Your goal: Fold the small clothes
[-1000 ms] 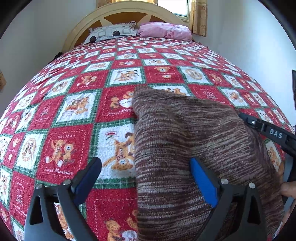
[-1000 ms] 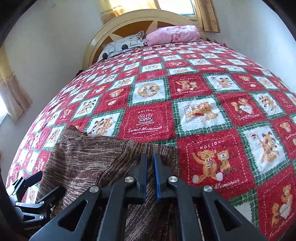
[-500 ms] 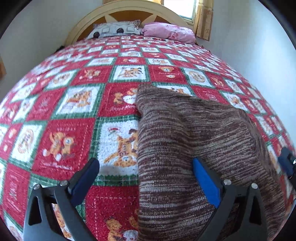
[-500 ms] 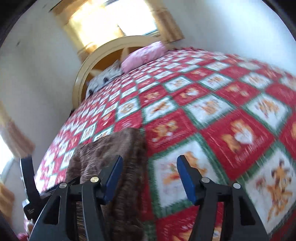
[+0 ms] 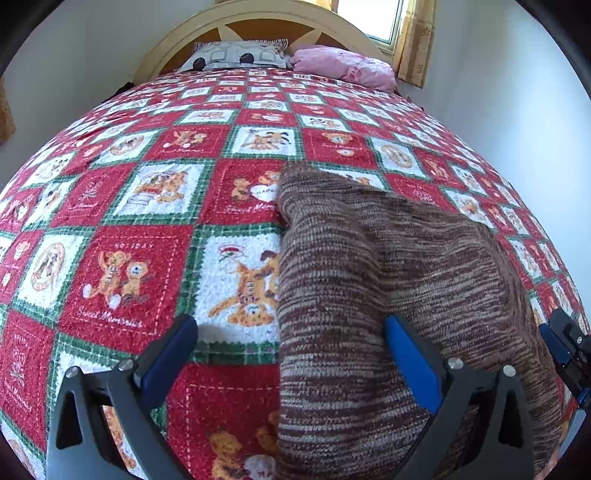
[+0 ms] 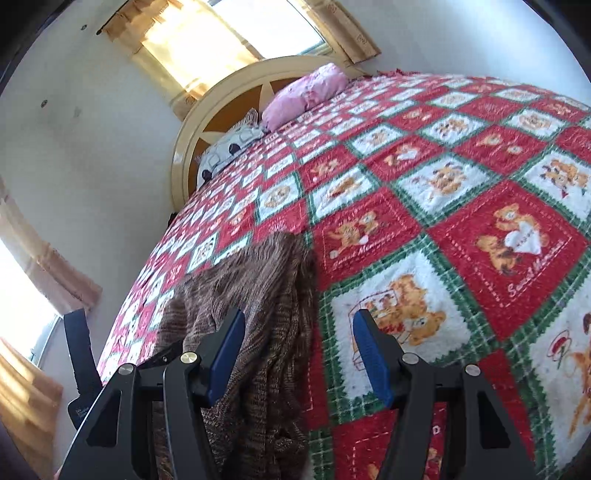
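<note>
Knit garment (image 5: pixel 388 266): brown/beige marled, fine horizontal striping. Bedspread (image 5: pixel 147 206): red and white squares, green plaid borders, orange teddy-bear prints, white script on the red squares. Pillows: one pink (image 5: pixel 340 66), one grey-white with black dots (image 5: pixel 236 55). Headboard (image 6: pixel 229 92): cream rim, orange-brown panels. Curtains (image 6: pixel 354 33) tan. Both hand-held grippers: black frames, blue pads (image 5: pixel 413 362).

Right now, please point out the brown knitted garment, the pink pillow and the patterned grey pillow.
brown knitted garment (image 5: pixel 406 266), left wrist view, middle of the knit.
pink pillow (image 5: pixel 340 66), left wrist view, its top.
patterned grey pillow (image 5: pixel 236 55), left wrist view, its front.
</note>
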